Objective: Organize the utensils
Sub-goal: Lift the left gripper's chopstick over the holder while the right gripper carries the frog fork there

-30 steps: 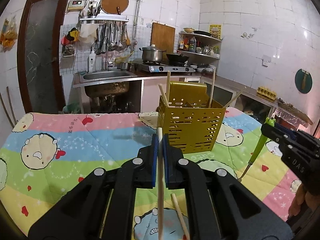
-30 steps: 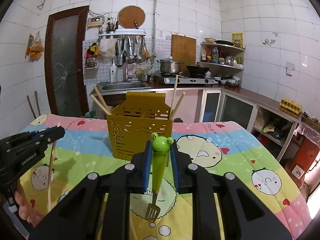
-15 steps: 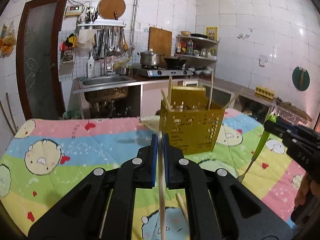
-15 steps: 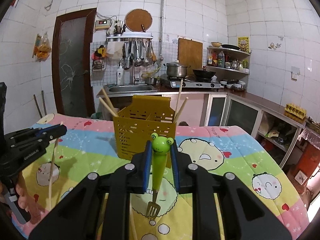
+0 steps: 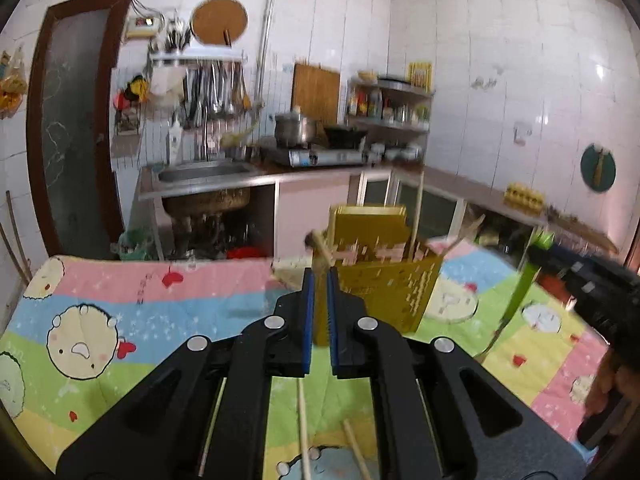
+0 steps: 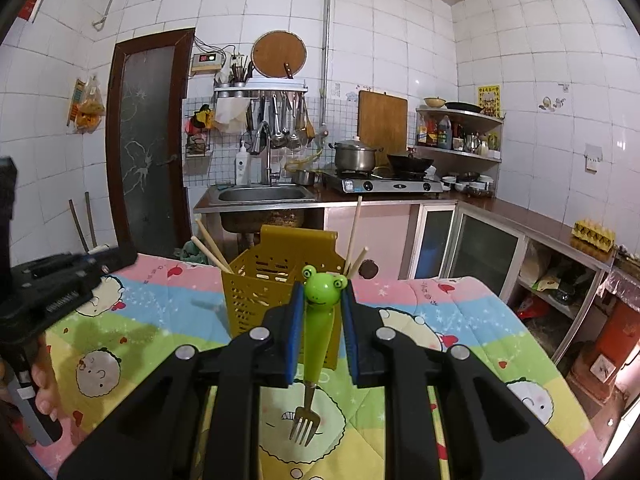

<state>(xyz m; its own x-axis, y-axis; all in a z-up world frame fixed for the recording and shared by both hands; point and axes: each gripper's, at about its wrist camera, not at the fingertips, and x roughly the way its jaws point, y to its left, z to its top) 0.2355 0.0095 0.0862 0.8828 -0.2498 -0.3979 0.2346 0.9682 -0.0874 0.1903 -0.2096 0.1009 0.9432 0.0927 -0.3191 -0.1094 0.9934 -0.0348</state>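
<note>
The left gripper (image 5: 319, 320) now stands parted and empty; the chopstick it pinched a second ago is gone, apparently released at the yellow holder (image 5: 384, 280) just ahead, though blur hides where it landed. Two chopsticks (image 5: 304, 424) remain on the cloth (image 5: 120, 320) below. The right gripper (image 6: 320, 336) keeps its pads pinched on the frog fork (image 6: 318, 320), tines down, short of the holder, likely next in. Lettering on the far gripper is unreadable.
</note>
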